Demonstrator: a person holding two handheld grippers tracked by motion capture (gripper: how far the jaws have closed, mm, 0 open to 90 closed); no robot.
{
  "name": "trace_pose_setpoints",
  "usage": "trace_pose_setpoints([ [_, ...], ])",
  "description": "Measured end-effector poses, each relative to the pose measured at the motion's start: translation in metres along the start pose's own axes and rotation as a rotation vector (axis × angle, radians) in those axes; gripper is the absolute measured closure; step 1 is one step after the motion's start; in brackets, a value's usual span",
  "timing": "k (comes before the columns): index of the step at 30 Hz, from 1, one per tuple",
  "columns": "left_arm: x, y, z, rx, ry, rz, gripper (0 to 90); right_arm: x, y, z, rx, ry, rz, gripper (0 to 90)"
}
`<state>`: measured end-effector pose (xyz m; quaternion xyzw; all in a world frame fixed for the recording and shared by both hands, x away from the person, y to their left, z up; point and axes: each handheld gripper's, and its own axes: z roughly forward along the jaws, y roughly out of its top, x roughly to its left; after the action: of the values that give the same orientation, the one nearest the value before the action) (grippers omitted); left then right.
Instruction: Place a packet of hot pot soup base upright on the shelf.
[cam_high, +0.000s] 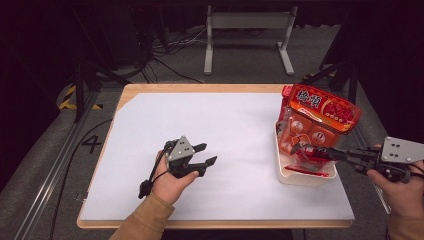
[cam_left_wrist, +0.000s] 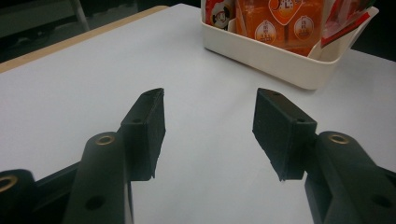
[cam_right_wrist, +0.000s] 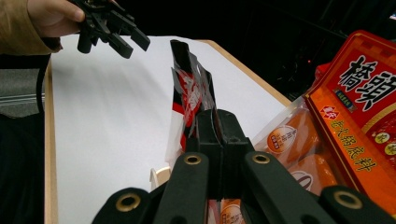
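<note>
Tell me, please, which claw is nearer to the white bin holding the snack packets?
The right claw: it reaches into the white bin and is shut on a red-and-black packet. The left claw hangs open over the white sheet, well clear of it.

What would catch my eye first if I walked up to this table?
Probably the big red snack pack, leaning out of a white bin crammed with orange packets at the table's right edge. Next, the right tongs pinching a thin red-and-black packet at the bin, while the left tongs hover open over the bare white sheet.
</note>
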<state>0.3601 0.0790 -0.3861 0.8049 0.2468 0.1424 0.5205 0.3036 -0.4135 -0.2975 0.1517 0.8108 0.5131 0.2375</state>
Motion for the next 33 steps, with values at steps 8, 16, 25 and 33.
trace_pose_setpoints([
  [8, 0.002, 0.0, -0.001, -0.004, 0.01, -0.003, 44.2, -0.001, -0.009, 0.007, 0.023, 0.017, 0.026, 89.8],
  [16, 0.002, -0.001, -0.002, -0.002, 0.011, -0.008, 43.5, -0.001, -0.019, 0.01, 0.03, 0.027, 0.053, 89.6],
  [25, 0.003, -0.001, -0.002, -0.002, 0.014, -0.015, 43.3, 0.001, -0.032, 0.017, 0.046, 0.043, 0.08, 89.3],
  [33, 0.003, -0.002, -0.002, -0.003, 0.017, -0.014, 43.3, -0.001, -0.04, 0.02, 0.082, 0.025, 0.108, 86.0],
])
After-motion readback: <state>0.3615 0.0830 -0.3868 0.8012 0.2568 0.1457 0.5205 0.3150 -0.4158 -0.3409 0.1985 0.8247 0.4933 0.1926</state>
